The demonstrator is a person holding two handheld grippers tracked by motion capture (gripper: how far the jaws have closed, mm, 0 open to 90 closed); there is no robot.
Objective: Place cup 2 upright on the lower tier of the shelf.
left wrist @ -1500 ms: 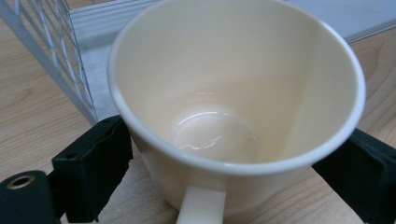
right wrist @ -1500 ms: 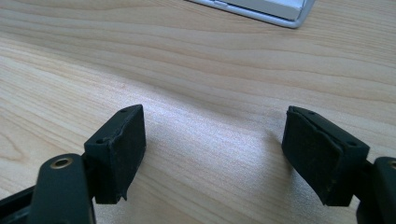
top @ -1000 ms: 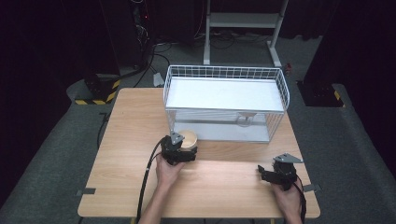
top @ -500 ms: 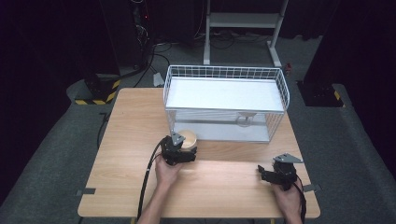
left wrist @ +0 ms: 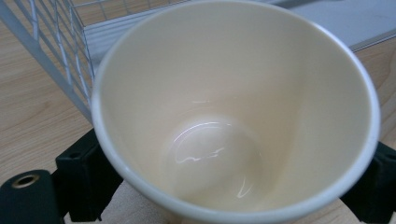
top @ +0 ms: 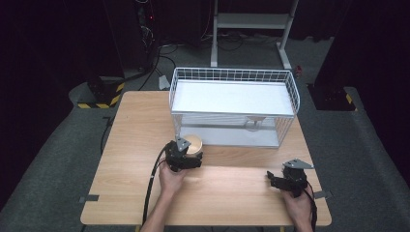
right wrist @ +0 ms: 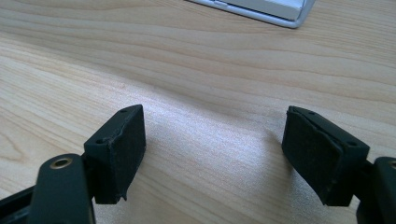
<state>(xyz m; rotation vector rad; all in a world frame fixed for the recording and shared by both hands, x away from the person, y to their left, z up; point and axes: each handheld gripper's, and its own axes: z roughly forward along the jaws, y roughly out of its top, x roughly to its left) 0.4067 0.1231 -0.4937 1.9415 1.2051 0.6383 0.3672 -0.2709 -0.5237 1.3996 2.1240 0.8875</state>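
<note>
Cream cup [left wrist: 233,112] between left tool [top: 186,157] jaws

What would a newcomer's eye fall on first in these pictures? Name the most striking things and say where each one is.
The white wire basket stands out at the far side of the wooden table, raised on its wire frame. Just in front of its left corner, the left gripper has its jaws on either side of an empty cream cup. The right gripper rests open over bare wood near the front right.

Black grippers [top: 186,157] (grey plates), black cables.
</note>
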